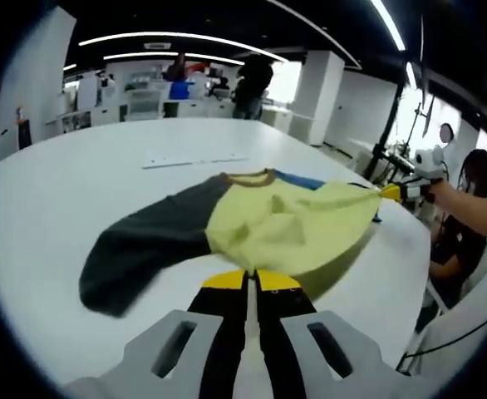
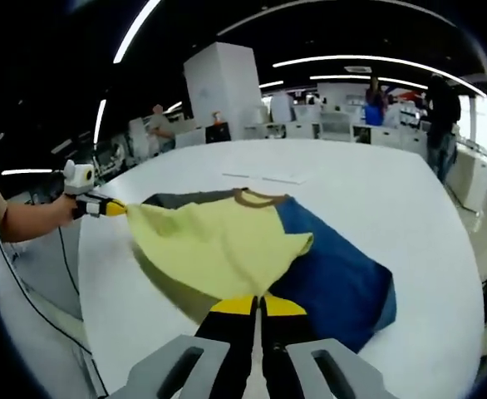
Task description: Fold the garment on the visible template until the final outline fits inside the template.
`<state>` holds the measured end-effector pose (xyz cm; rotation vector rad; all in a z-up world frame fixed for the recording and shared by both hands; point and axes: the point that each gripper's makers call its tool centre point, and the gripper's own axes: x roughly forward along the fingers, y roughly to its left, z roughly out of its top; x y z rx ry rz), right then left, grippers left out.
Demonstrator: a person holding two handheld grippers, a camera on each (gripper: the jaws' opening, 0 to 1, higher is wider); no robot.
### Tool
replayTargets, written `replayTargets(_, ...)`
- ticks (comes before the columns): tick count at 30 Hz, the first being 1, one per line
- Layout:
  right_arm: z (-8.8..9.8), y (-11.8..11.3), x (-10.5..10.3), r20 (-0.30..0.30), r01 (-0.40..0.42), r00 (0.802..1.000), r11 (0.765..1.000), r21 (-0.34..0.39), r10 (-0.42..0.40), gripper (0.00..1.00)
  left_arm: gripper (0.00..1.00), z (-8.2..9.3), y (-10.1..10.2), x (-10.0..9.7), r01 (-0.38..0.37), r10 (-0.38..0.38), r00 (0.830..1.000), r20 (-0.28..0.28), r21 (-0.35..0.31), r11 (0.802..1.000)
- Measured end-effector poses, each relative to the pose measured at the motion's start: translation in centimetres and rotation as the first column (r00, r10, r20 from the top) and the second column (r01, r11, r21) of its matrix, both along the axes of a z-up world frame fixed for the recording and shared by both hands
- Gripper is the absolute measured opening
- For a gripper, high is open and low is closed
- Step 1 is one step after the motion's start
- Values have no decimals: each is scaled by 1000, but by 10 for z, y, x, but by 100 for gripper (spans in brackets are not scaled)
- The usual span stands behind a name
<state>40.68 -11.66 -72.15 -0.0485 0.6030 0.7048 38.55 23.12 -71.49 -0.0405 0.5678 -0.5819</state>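
A shirt (image 1: 285, 224) with a yellow body, brown collar (image 1: 252, 177), dark grey sleeve (image 1: 144, 245) and blue sleeve (image 2: 335, 274) lies on a white round table (image 1: 77, 183). My left gripper (image 1: 252, 281) is shut on one end of the yellow hem. My right gripper (image 2: 258, 303) is shut on the other end. The yellow body (image 2: 218, 245) is lifted and stretched between them, over the collar end. Each gripper shows in the other's view: the right gripper (image 1: 391, 192) at the table's edge, the left gripper (image 2: 115, 208) likewise.
A flat pale strip (image 1: 194, 160) lies on the table beyond the collar, also seen as pale sheets (image 2: 268, 176). A forearm (image 1: 476, 212) reaches in behind the right gripper. Desks, a white pillar (image 2: 223, 83) and standing people (image 1: 252, 83) lie past the table.
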Motion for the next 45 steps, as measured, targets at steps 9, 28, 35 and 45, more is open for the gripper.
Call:
replayTargets(9, 15, 1, -26, 8, -40, 999, 999, -9, 40, 0, 0, 9, -4, -28, 37, -37, 999, -3, 22, 999)
replayTargets(28, 10, 6, -88, -68, -97, 993, 995, 15, 98, 0, 0, -8, 4, -94, 59, -55, 995, -83, 45, 997)
replayTargets(35, -4, 9, -108, -120, -115, 986, 993, 18, 116, 0, 0, -16, 11, -106, 47, -42, 993, -114, 46, 998)
replayTargets(45, -33, 14, -139, -213, -136, 967, 990, 28, 139, 0, 0, -35, 13, -121, 47, -38, 984, -176, 50, 998)
